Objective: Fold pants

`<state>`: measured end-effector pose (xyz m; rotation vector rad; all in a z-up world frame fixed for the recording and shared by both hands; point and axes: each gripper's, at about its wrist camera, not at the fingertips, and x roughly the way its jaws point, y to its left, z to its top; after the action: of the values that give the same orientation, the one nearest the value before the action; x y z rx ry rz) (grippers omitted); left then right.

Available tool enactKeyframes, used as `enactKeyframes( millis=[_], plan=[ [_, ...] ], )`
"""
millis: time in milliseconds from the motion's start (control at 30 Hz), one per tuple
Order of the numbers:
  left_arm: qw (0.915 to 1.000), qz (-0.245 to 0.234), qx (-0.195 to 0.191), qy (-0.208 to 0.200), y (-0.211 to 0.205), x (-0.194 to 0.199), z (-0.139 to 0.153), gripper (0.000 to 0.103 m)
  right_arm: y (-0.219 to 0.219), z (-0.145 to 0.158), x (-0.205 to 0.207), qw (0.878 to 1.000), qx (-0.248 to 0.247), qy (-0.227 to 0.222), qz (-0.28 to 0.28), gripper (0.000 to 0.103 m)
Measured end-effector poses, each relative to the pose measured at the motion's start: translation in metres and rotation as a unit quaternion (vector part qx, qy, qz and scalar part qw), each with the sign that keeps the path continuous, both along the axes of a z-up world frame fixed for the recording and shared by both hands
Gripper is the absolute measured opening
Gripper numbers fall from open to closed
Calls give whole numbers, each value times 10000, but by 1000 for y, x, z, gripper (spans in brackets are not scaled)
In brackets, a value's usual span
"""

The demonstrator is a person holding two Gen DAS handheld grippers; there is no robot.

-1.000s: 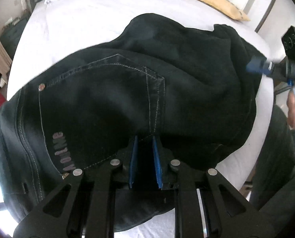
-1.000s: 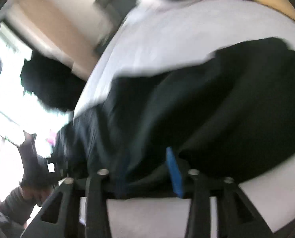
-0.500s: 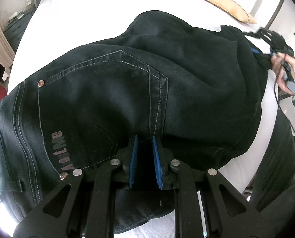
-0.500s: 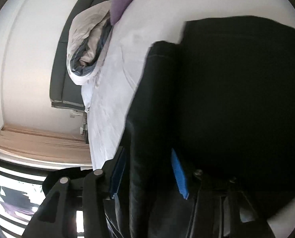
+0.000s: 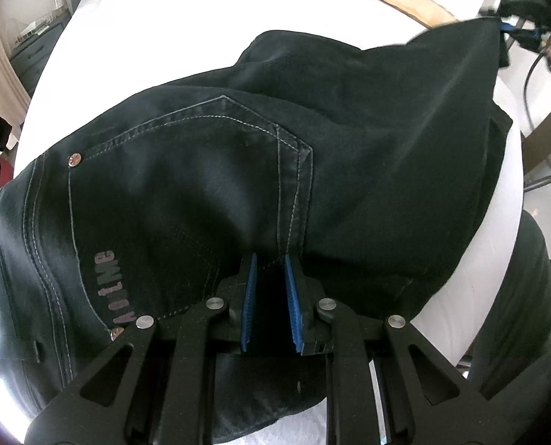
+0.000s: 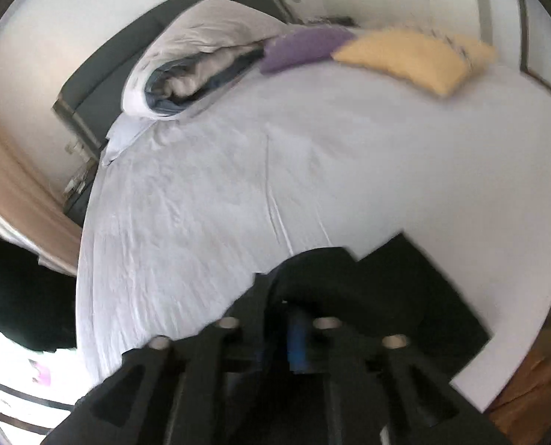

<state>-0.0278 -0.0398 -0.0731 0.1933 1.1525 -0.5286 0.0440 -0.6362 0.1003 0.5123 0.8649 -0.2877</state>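
Pants point(image 5: 238, 185) on bed point(image 6: 238, 185), partly folded. Left claw point(image 5: 270, 300) pinches pants. Right claw point(image 6: 286, 333) lifts leg end, jaws just widening, blurry. More folds left.

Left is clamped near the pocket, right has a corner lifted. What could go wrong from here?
The right gripper has just been opening, with the raised corner of the pants between its jaws; it may drop crooked. The left gripper pinches only a little cloth by the pocket seam, so a hard pull could free it. The pants lie near the edge of the bed and might slide off.
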Motion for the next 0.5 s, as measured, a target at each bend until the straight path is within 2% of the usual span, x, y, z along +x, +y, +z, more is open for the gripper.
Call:
enactKeyframes(
  millis=[33,67,133,167,200,233,267,300,333,367,433,500],
  plan=[
    [10000,-6,10,-15,-1,0,0,16,-1,4,3,9998,-174,70,-19,84],
    [10000,-11,16,-29,-1,-1,0,16,-2,10,-6,9967,-762,125,-243,100],
    [10000,-17,11,-53,0,-3,1,16,-7,12,-14,9782,-1904,190,-810,102],
    [10000,-15,2,-56,0,-4,2,16,-17,5,-25,9670,-2295,312,-1059,102],
    [10000,-14,-2,-56,1,-4,1,16,-29,0,-35,9689,-2154,287,-1186,101],
    [10000,-15,1,-57,1,-4,1,16,-44,-6,-49,9776,-1662,69,-1289,101],
    [10000,-19,10,-62,1,-5,1,16,-71,-20,-72,9868,-511,-422,-1478,98],
    [10000,-29,28,-71,0,-5,1,16,-88,-33,-85,9847,207,-577,-1632,95],
    [10000,-35,43,-74,0,-6,2,16,-103,-49,-99,9789,842,-657,-1741,92],
    [9999,-38,58,-73,-1,-6,3,16,-118,-72,-115,9698,1480,-768,-1780,85],
    [9999,-44,90,-77,-5,-5,1,16,-130,-98,-129,9593,1991,-818,-1830,82],
    [9999,-41,117,-79,-7,-5,1,16,-138,-127,-137,9391,2742,-1153,-1720,78]
  ],
)
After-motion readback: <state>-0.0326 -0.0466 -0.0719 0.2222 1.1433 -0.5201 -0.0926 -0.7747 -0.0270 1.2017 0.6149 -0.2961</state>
